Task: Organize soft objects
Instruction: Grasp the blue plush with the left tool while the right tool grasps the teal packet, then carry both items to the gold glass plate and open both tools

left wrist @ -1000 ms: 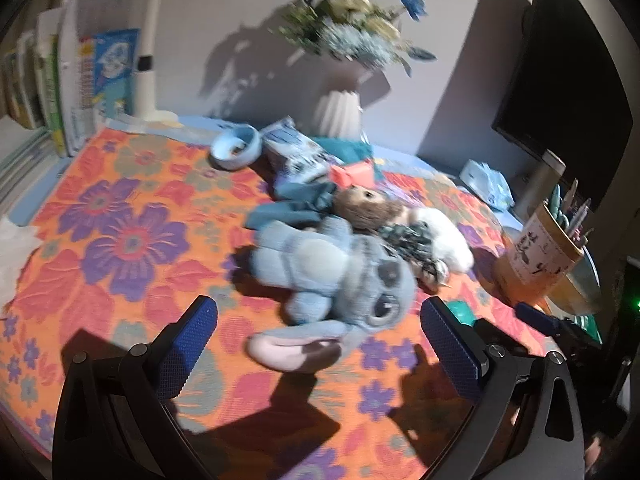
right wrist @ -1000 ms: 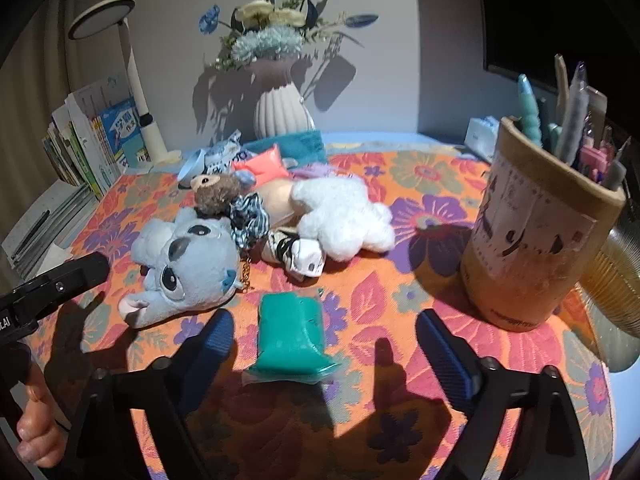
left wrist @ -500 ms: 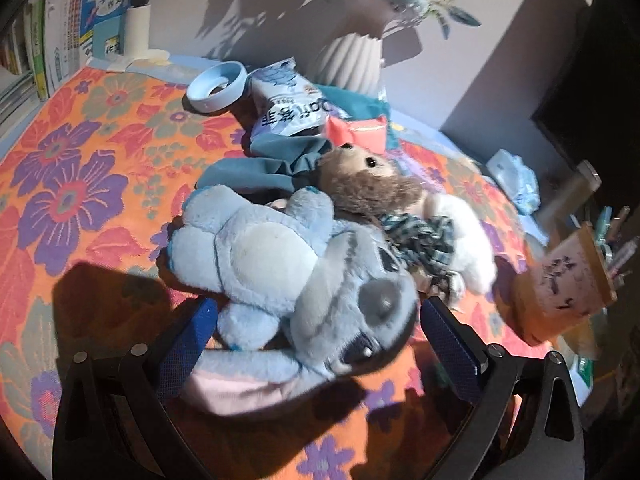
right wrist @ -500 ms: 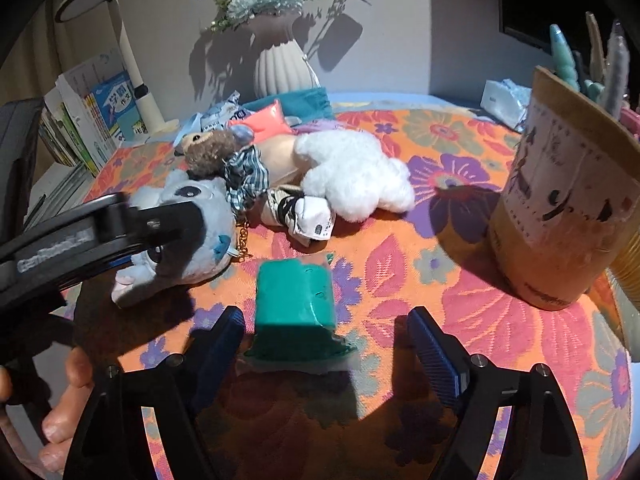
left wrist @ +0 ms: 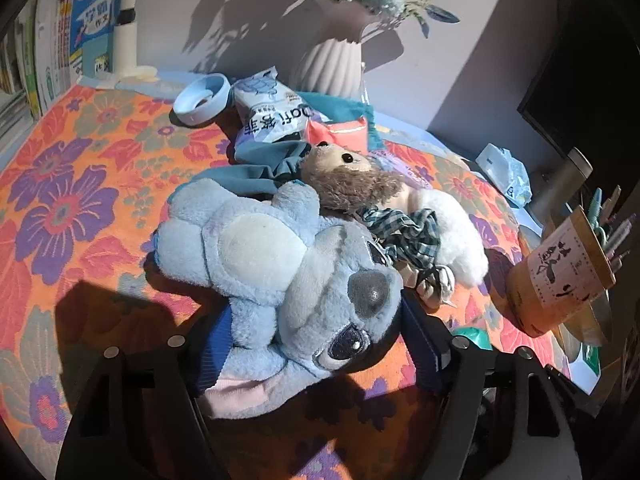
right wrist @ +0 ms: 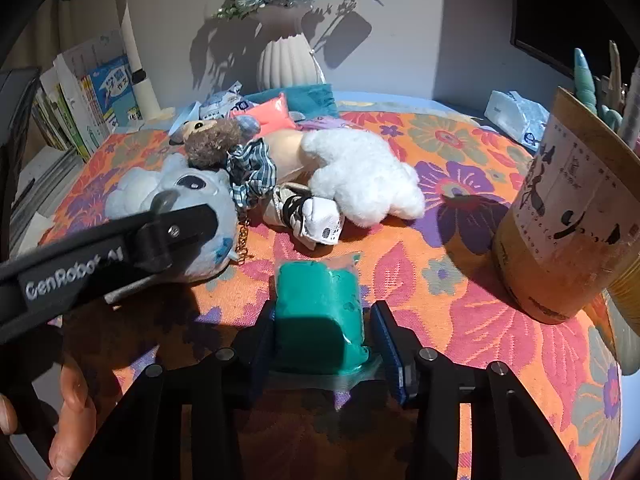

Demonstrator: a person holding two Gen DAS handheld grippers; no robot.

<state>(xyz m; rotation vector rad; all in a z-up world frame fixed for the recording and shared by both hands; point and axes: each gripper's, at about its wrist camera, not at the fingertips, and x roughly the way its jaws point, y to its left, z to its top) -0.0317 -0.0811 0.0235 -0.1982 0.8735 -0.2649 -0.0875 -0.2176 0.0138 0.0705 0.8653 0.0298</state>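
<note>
A blue-grey plush toy [left wrist: 280,272] lies on the flowered cloth, its head between my left gripper's [left wrist: 316,344] blue pads, which press its sides. It also shows in the right wrist view [right wrist: 188,204]. A brown bear plush with a checked scarf [left wrist: 352,184] and a white plush [right wrist: 360,176] lie behind it. My right gripper [right wrist: 324,340] has closed on a green soft packet [right wrist: 318,312], the left pad touching it and the right pad just beside it.
A tan pen holder [right wrist: 568,236] stands at the right. A white vase with flowers [left wrist: 336,60], snack bags [left wrist: 272,116], a blue round lid [left wrist: 202,98], books [left wrist: 60,48] and a lamp post stand at the back. A tissue pack [right wrist: 516,116] lies far right.
My left gripper moved forward over the blue-grey plush and closed on its head. My right gripper moved forward to the green packet and closed around it.
</note>
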